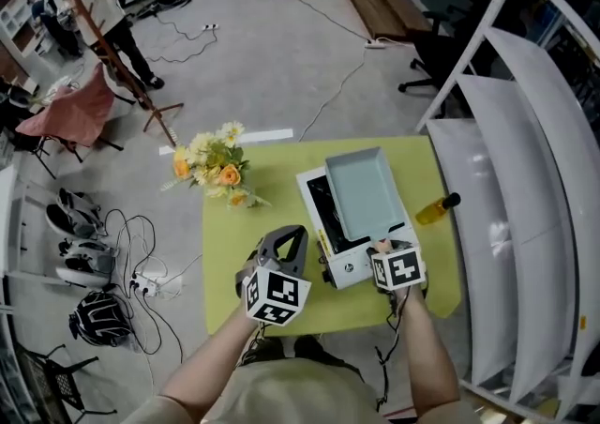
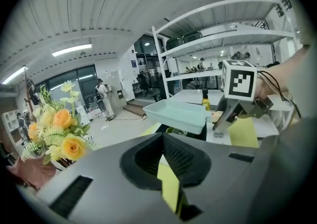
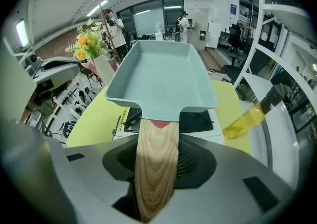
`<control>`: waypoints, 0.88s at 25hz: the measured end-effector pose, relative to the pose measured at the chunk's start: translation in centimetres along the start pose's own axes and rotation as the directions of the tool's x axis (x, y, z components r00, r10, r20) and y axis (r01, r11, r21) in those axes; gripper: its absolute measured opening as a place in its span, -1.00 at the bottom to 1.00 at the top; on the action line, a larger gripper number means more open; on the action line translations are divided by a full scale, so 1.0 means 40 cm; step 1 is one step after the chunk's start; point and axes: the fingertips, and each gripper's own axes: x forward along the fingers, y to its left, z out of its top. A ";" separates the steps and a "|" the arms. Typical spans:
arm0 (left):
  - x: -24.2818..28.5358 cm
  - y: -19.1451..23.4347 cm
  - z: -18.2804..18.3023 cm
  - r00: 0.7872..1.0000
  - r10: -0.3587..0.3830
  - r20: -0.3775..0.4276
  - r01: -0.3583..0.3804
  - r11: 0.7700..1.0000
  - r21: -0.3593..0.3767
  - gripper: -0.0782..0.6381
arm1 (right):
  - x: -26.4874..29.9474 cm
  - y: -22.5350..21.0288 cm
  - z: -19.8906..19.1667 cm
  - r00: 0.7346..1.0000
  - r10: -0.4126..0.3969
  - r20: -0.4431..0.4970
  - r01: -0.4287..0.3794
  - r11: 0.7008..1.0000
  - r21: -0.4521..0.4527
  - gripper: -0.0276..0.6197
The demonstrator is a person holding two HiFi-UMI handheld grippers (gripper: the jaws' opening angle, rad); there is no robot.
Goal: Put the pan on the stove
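Note:
A pale blue-green rectangular pan (image 1: 361,192) with a wooden handle (image 3: 156,168) hangs over the black top of a white stove (image 1: 342,267) on the green table (image 1: 244,253). My right gripper (image 1: 384,249) is shut on the handle at the stove's near edge. In the left gripper view the pan (image 2: 178,114) looks lifted slightly above the stove. In the right gripper view the pan (image 3: 161,77) covers most of the stove (image 3: 200,121). My left gripper (image 1: 284,242) sits left of the stove, low over the table, jaws together with nothing between them.
A vase of yellow and orange flowers (image 1: 214,166) stands at the table's far left corner. A bottle of yellow oil (image 1: 436,209) lies at the right edge, beside a white shelf rack (image 1: 525,178). Cables and gear (image 1: 94,263) lie on the floor to the left.

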 end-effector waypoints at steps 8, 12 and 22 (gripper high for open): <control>-0.004 -0.005 -0.052 0.999 -0.014 -0.045 0.013 1.000 -0.024 -0.76 | 0.054 0.008 -0.023 0.997 -0.021 -0.075 0.018 0.999 -0.041 -0.42; -0.018 0.002 -0.052 0.999 -0.023 -0.028 0.021 0.999 -0.047 -0.76 | 0.069 0.000 -0.036 0.990 -0.073 -0.117 0.064 0.995 -0.072 -0.42; -0.051 0.039 -0.063 0.999 -0.047 -0.005 0.047 0.992 -0.114 -0.76 | 0.080 -0.011 -0.065 0.971 -0.143 -0.191 0.132 0.989 -0.067 -0.39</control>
